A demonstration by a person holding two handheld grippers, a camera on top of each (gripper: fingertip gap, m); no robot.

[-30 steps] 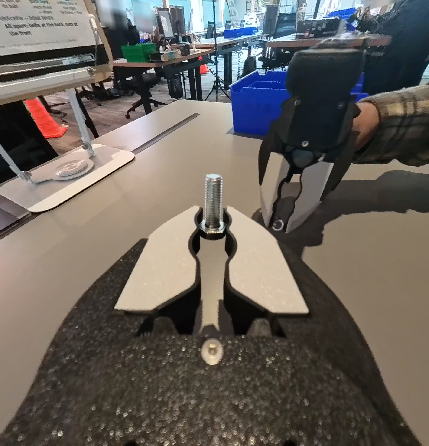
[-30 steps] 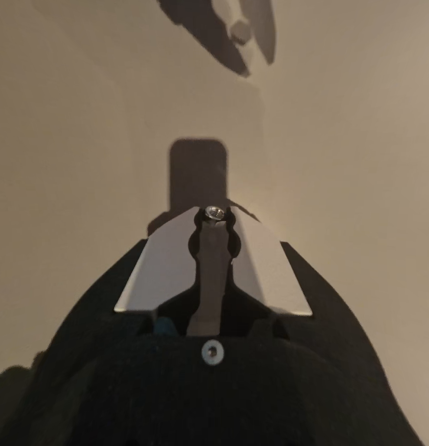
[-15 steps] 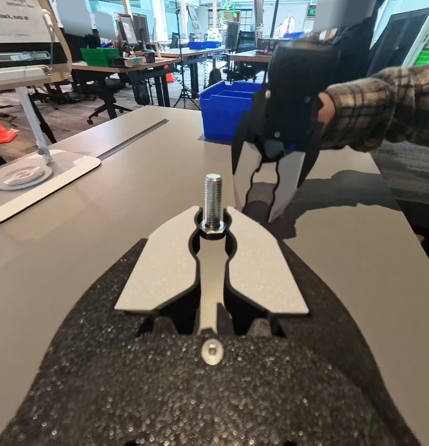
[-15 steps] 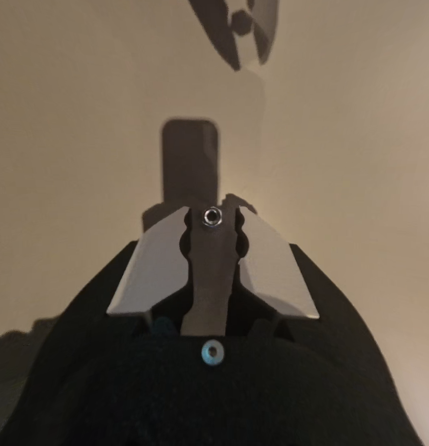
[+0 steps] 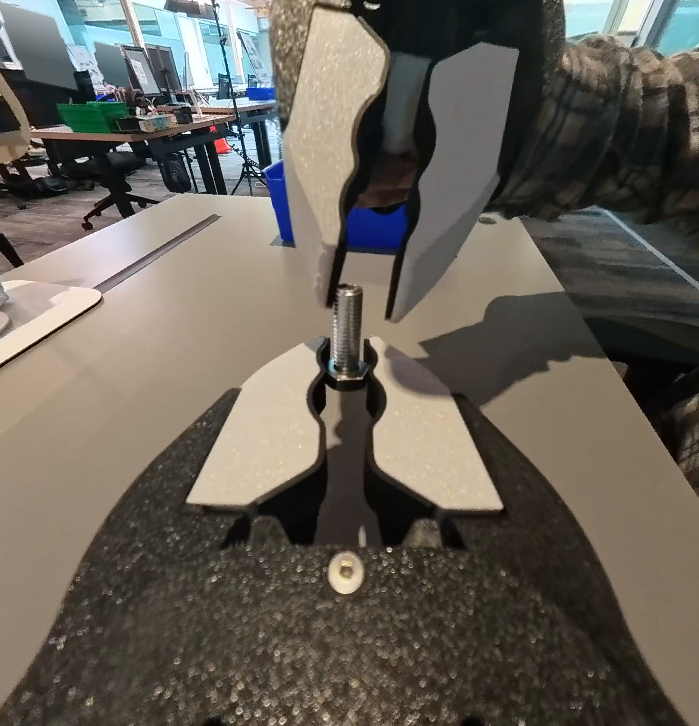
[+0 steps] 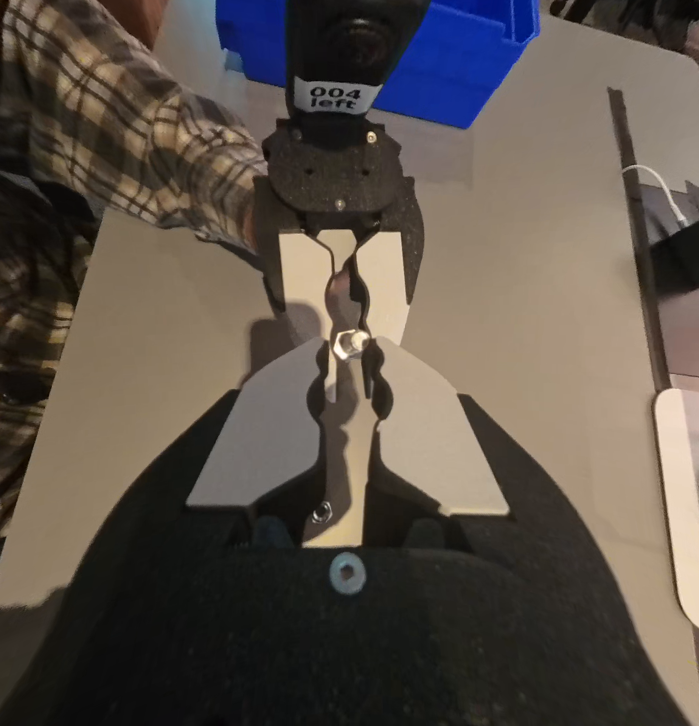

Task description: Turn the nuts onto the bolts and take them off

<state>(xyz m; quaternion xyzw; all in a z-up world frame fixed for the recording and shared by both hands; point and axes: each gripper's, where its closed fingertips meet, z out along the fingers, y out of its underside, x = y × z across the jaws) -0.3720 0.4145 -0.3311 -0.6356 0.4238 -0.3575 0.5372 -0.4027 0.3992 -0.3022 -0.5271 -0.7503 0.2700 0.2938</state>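
Note:
My left gripper (image 5: 346, 365) is shut on a silver bolt (image 5: 346, 330) and holds it upright, threads up, above the grey table (image 5: 143, 353). A hex nut (image 5: 346, 373) sits at the foot of the thread, between my fingertips. My right gripper (image 5: 359, 310) hangs open from above, with one fingertip on each side of the bolt's top end. The right wrist view looks straight down on the bolt (image 6: 350, 345), the left gripper (image 6: 346, 334) and my open right gripper (image 6: 350, 341). A loose nut (image 6: 321, 514) lies on the table below.
A blue bin (image 5: 373, 228) stands at the back of the table; it also shows in the right wrist view (image 6: 438, 59). A white stand base (image 5: 45, 314) lies at the left. A dark groove (image 5: 155, 251) crosses the tabletop. Plaid sleeves (image 5: 615, 137) hold both grippers. One gripper's finger ends stand about 4 cm off the other's.
My right gripper opened and left the small nut on the table, then rose and moved over the bolt's top. My left gripper kept its hold on the bolt.

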